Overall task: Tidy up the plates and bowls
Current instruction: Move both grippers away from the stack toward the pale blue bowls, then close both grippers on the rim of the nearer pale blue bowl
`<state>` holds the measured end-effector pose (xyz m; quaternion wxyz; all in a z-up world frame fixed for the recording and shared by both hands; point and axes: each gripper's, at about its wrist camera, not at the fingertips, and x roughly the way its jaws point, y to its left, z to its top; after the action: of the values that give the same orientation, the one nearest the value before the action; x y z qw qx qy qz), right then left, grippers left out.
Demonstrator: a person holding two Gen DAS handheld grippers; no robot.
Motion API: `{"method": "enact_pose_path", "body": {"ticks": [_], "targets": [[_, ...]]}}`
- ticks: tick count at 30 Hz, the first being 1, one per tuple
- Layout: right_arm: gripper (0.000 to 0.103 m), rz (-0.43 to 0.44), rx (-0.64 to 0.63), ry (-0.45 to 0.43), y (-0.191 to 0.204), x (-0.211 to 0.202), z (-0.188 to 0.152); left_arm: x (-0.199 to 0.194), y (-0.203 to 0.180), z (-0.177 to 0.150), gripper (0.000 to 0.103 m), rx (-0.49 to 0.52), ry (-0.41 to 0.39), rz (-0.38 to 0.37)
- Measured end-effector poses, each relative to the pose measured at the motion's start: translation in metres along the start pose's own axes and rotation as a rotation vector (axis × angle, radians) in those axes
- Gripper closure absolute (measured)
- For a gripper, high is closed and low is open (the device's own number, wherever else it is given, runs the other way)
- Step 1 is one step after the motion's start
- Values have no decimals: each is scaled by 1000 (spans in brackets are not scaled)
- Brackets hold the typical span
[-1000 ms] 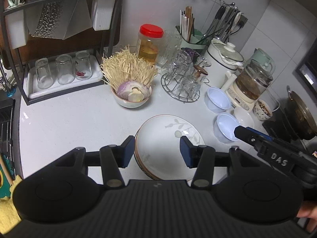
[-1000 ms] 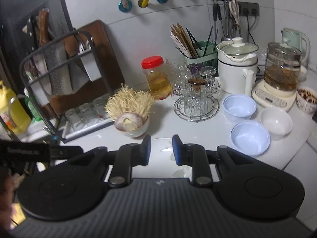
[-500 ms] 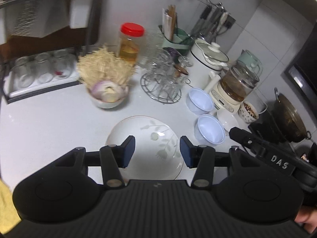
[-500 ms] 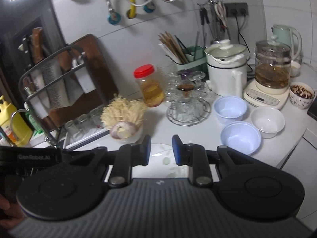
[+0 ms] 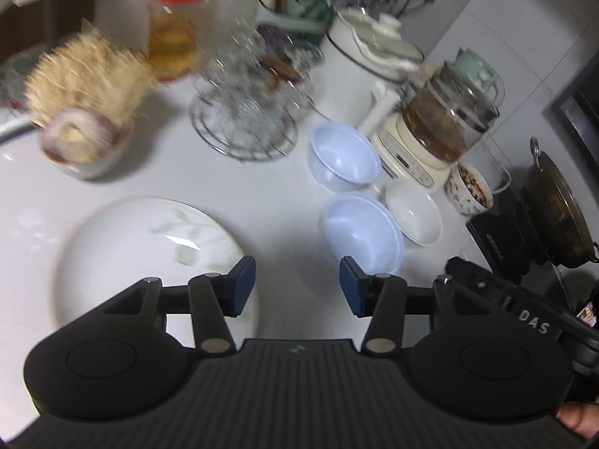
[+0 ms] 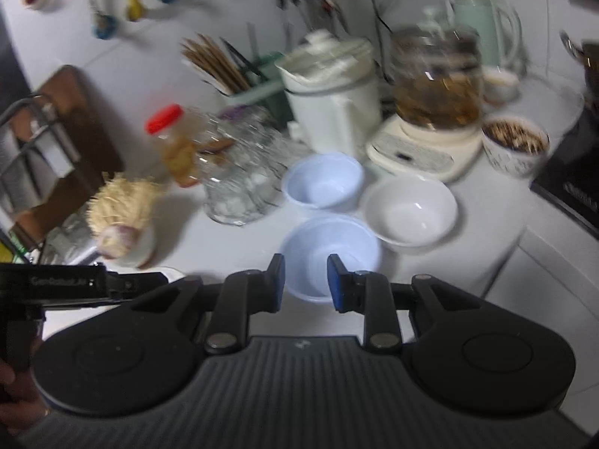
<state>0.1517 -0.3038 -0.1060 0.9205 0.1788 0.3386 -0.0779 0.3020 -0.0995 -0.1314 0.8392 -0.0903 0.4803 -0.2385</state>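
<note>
Left tongs (image 5: 297, 286) are shown angled downward over the white worktop (image 5: 269, 202), the jaws set moderately wide with nothing between them. The left pad is seen over the rim of the leaf-patterned plate (image 5: 149, 258), which lies flat near the front edge of the worktop. Right tongs (image 6: 305, 278) are likewise angled downward; their jaws, narrowly parted and just opened further, frame the near rim of the nearest blue bowl (image 6: 329, 254), on which no pressing by the pads is shown. In the left wrist view, the letters "DAS" are read on the body of the right tongs at lower right, beside a fingertip (image 5: 576, 417). Print on the left tongs in the right wrist view is too blurred to read. All bowls stand mouth upward: a white bowl (image 6: 410, 211) just beside the nearest blue one, and a second blue bowl (image 6: 322, 181) behind. Farther back, a glass rack (image 5: 243, 119), a red-capped jar (image 5: 174, 26) and a glass kettle (image 6: 436, 82) are blurred.
</note>
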Motion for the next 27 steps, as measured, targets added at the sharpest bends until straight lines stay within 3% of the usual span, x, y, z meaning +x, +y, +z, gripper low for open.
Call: {"method": "enact_pose_path", "body": {"ticks": [3, 11, 13, 17, 19, 24, 27], "targets": [[41, 7, 35, 23, -21, 11, 1, 27, -11, 6, 42, 1, 38, 12], [42, 33, 105, 107, -59, 55, 9, 84, -23, 23, 42, -48, 74, 11], [44, 49, 117, 143, -65, 69, 10, 95, -24, 25, 42, -59, 80, 7], [60, 84, 128, 199, -71, 96, 8, 116, -24, 27, 45, -78, 98, -1], [69, 98, 133, 229, -73, 107, 6, 123, -24, 26, 52, -82, 106, 2], [76, 119, 113, 247, -72, 121, 5, 142, -20, 28, 70, -100, 144, -4], [80, 130, 112, 258, -71, 125, 6, 147, -19, 31, 73, -99, 147, -12]]}}
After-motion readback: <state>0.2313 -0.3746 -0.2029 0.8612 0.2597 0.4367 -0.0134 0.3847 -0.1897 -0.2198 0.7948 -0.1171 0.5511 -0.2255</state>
